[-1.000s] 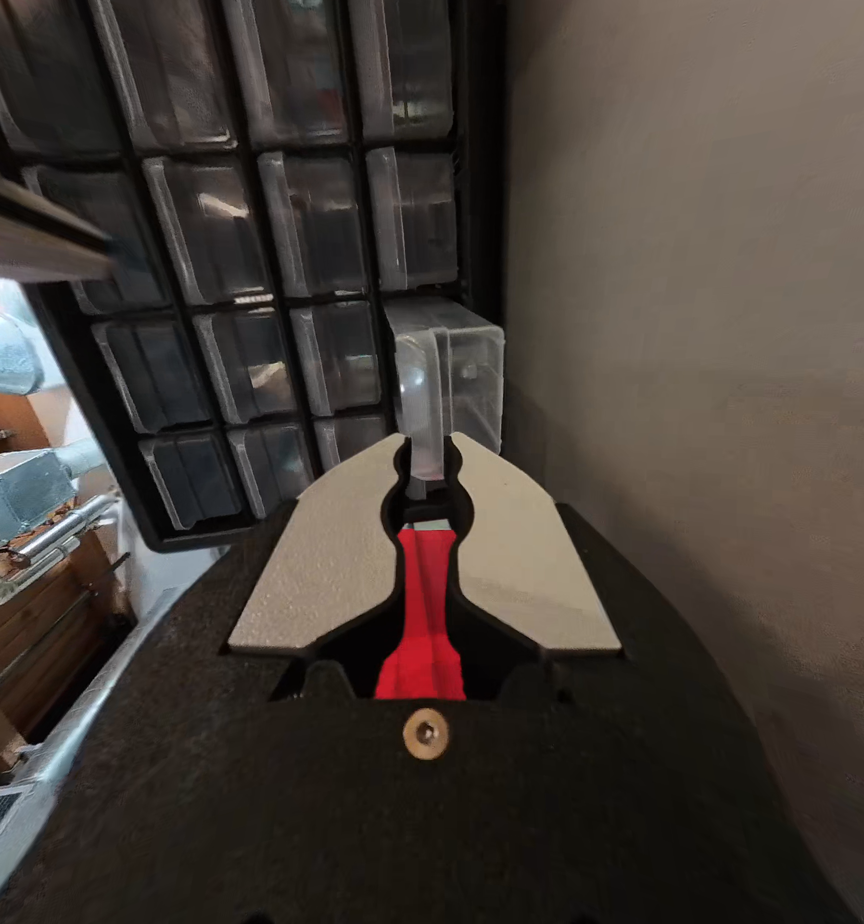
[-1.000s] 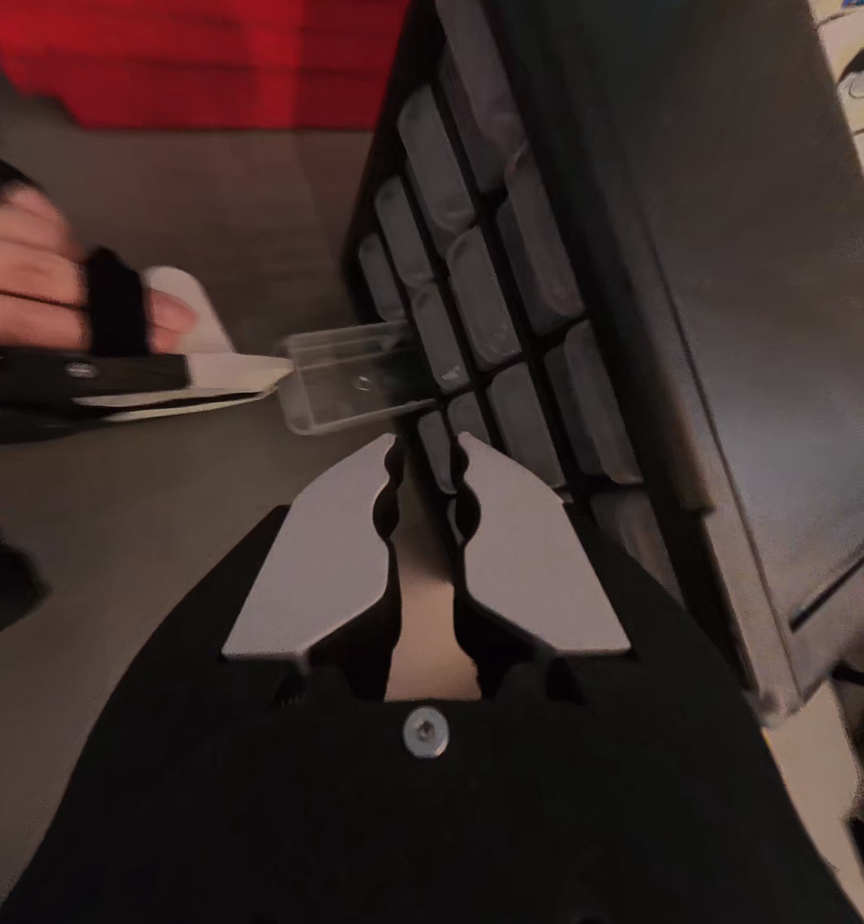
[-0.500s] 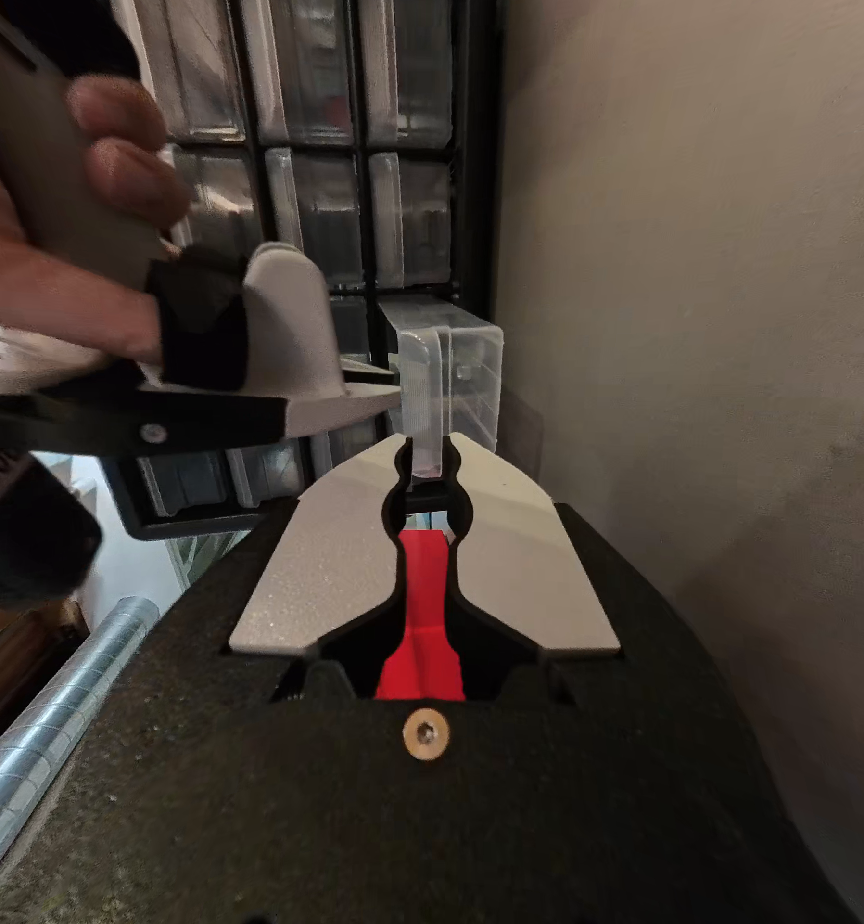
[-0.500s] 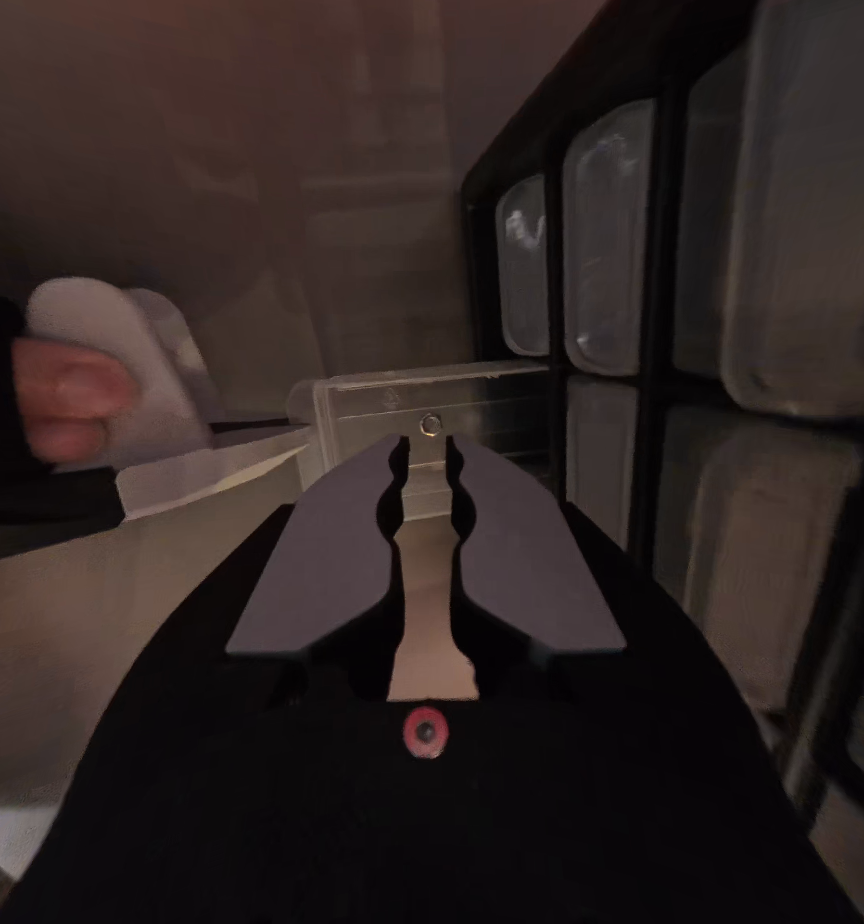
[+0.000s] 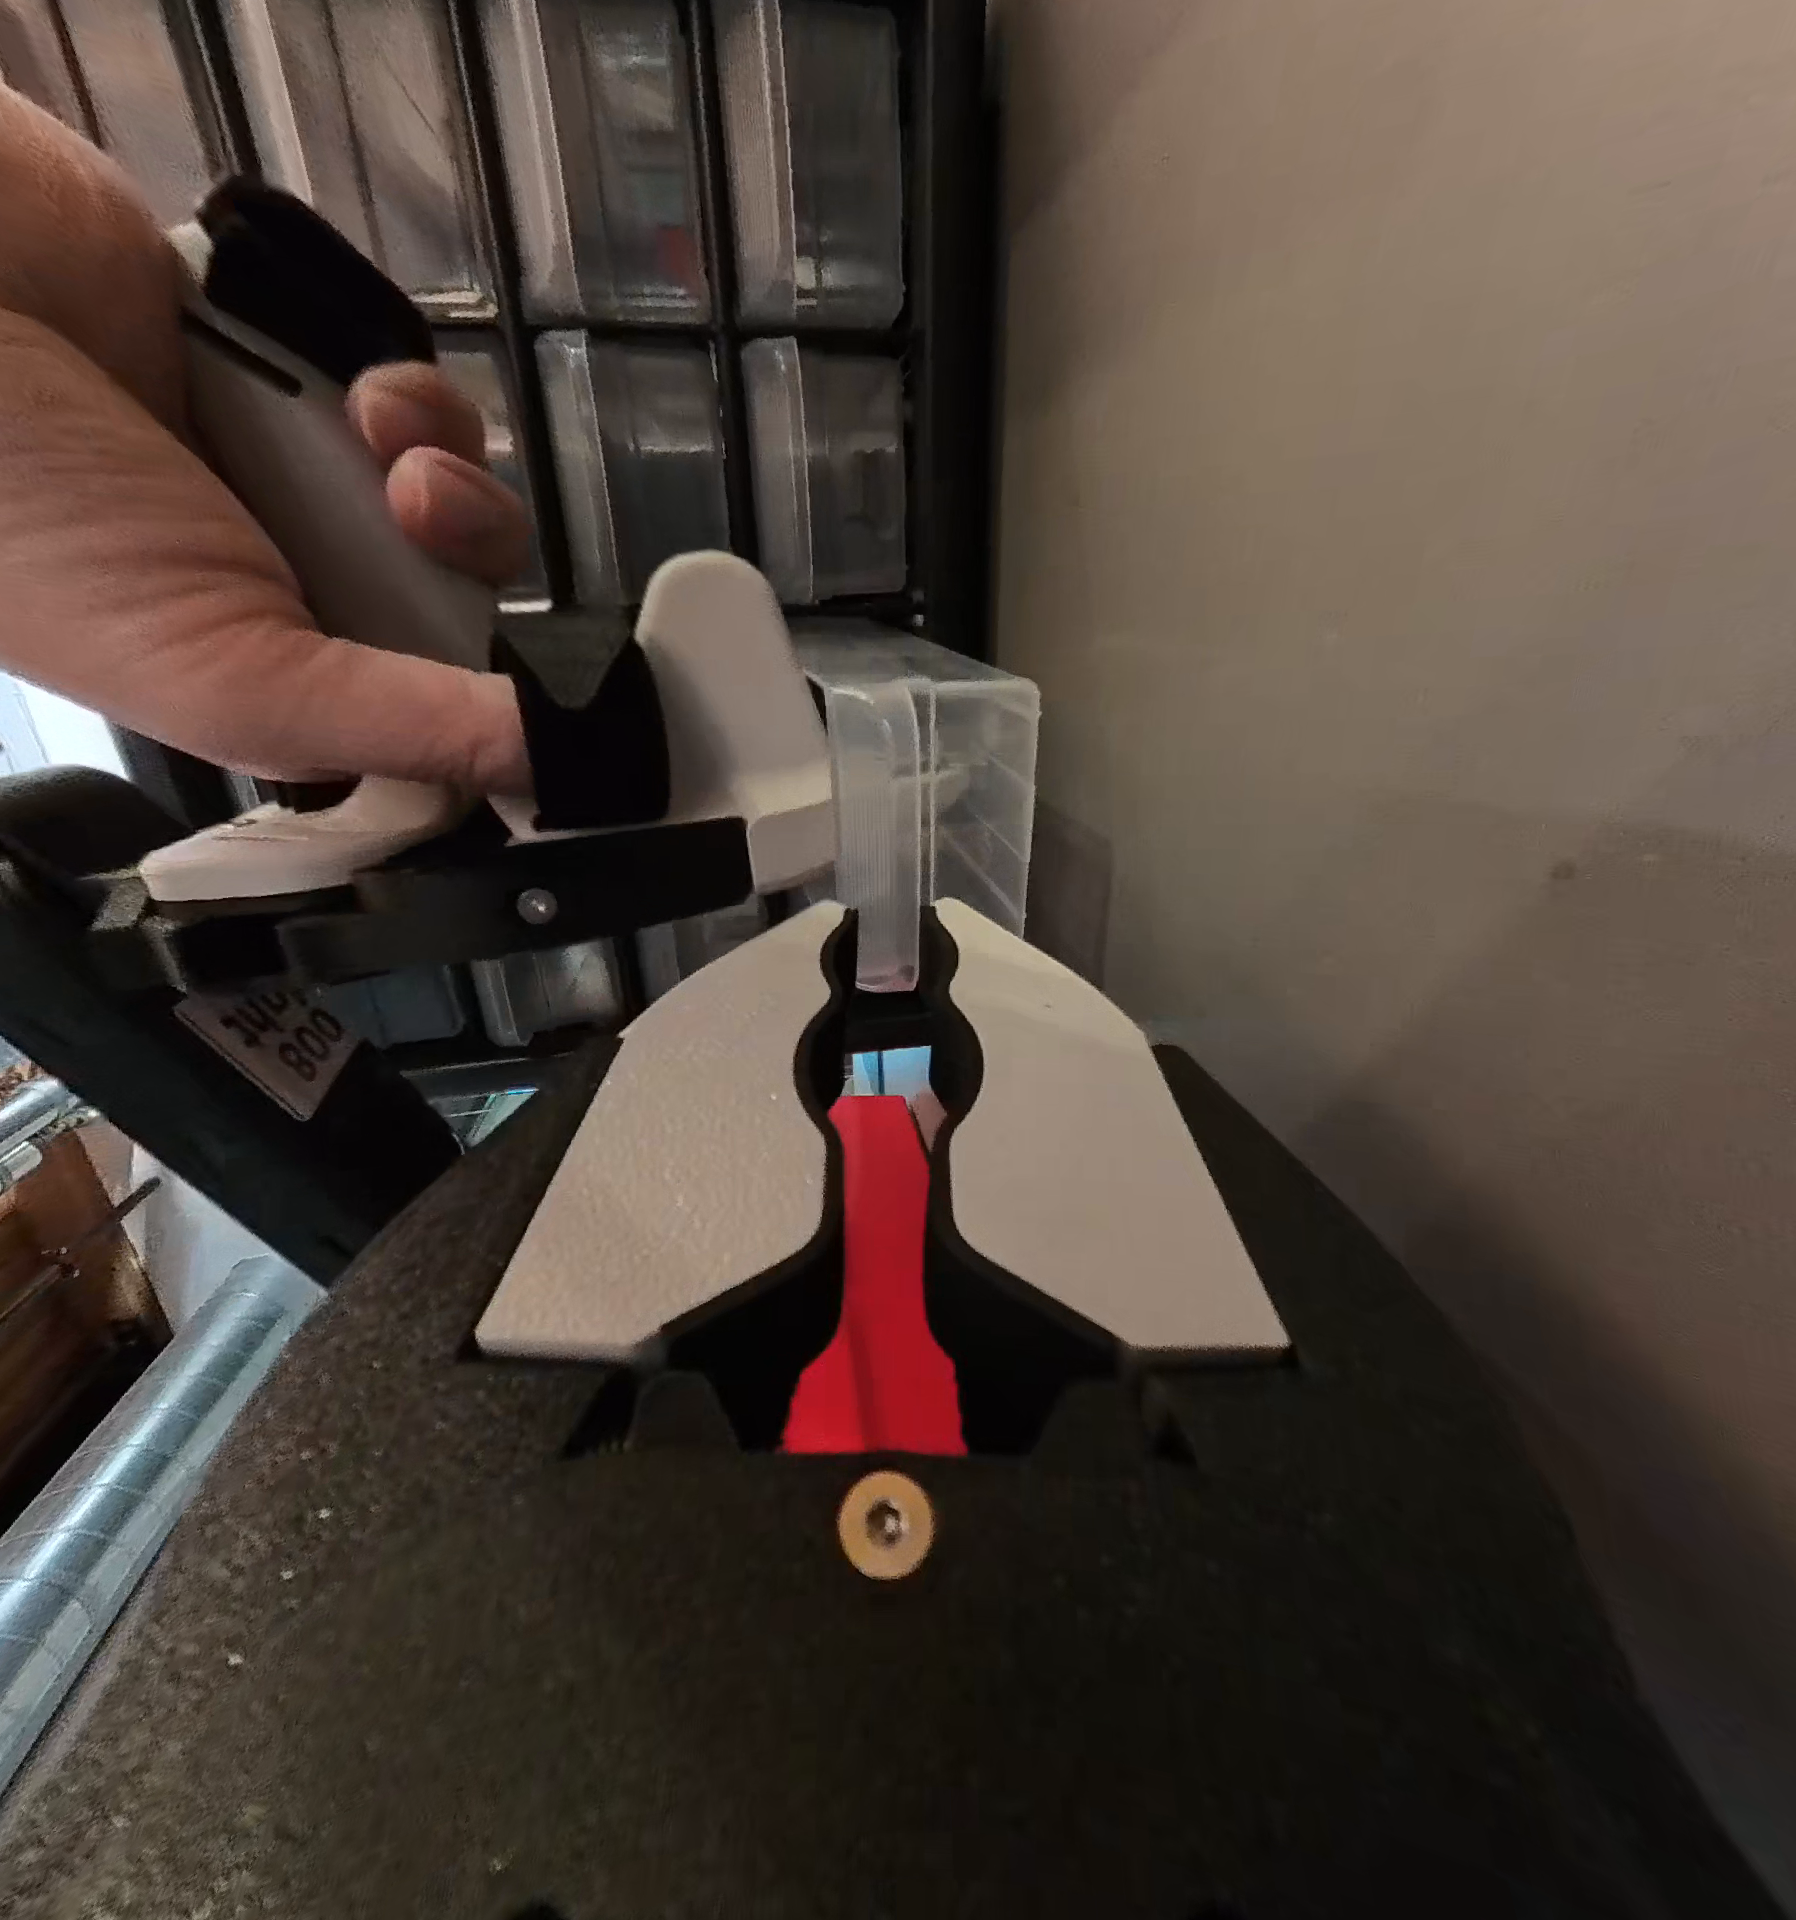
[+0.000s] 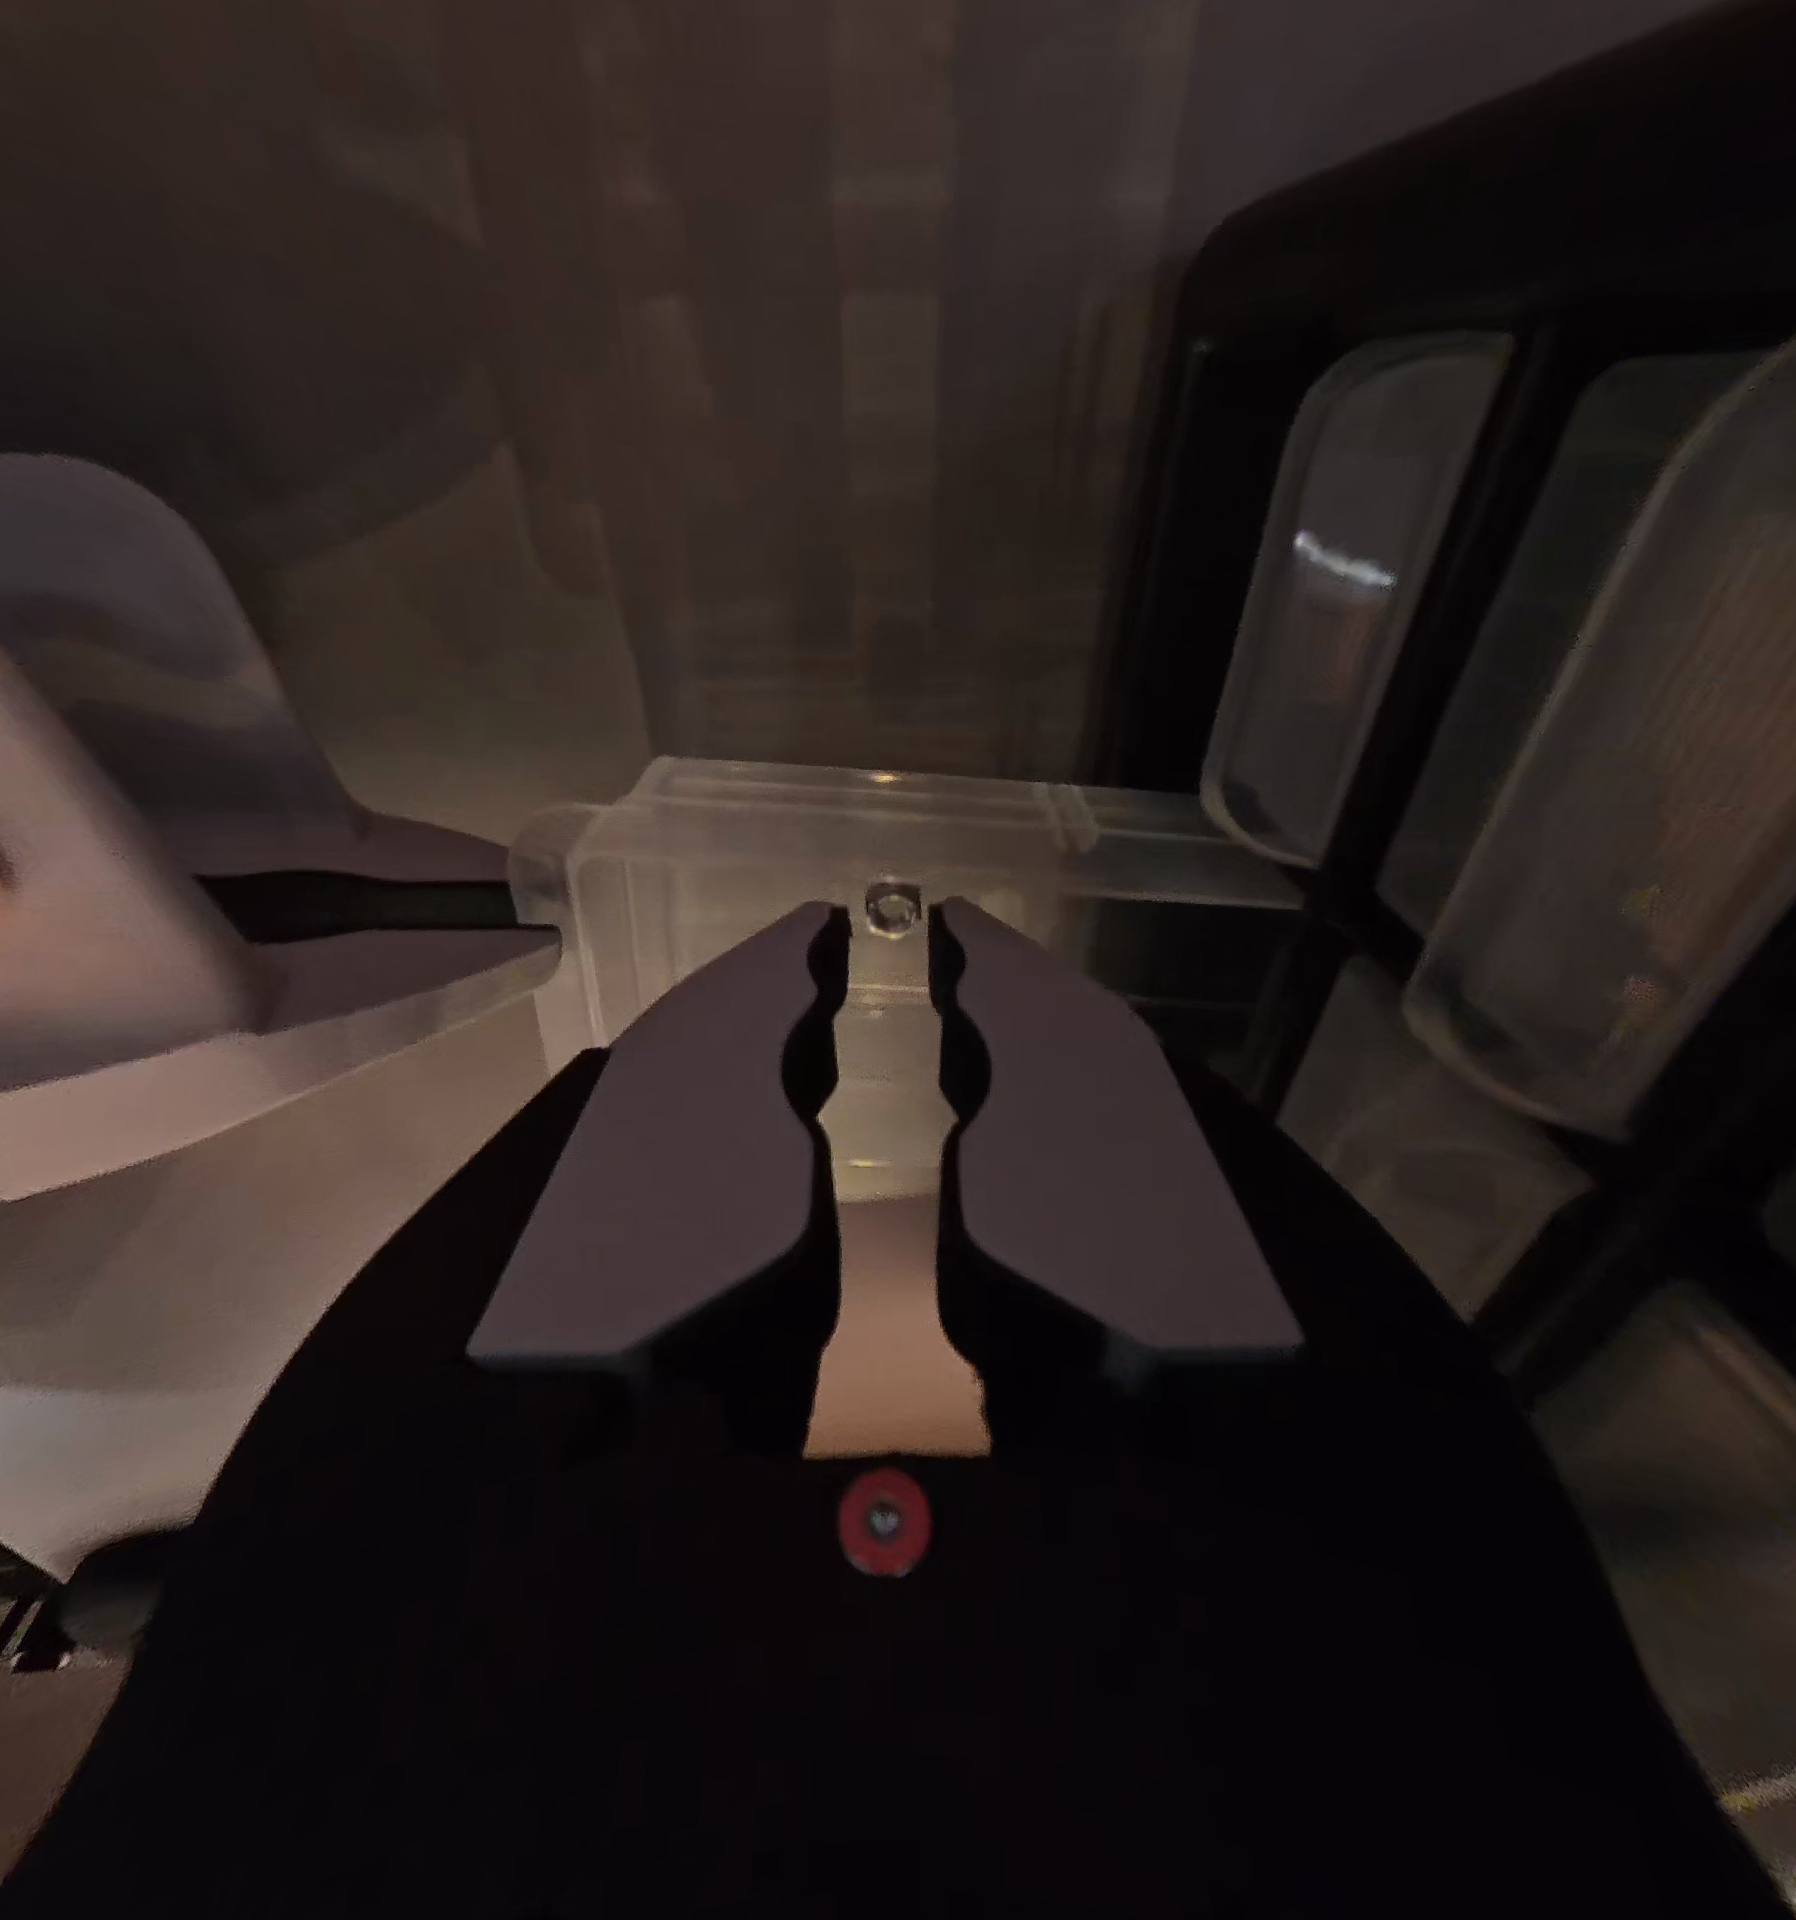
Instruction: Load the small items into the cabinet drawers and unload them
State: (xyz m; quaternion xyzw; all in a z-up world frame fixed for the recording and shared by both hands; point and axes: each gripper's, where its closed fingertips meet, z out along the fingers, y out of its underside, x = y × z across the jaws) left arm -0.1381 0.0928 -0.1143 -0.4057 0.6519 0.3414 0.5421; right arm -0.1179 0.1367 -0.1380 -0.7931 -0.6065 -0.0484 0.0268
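Left wrist view looks along its tongs, close, at the cabinet (image 5: 665,312) front; right wrist view faces sideways across it. Both share the pulled-out drawer (image 5: 977,769) at 12 o'clock.

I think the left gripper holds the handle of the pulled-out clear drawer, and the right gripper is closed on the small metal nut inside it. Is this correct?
Not quite. In the right wrist view the right gripper is open, its tips either side of the small metal nut, not closed on it. The rest stands: the left gripper holds the handle of the pulled-out clear drawer.
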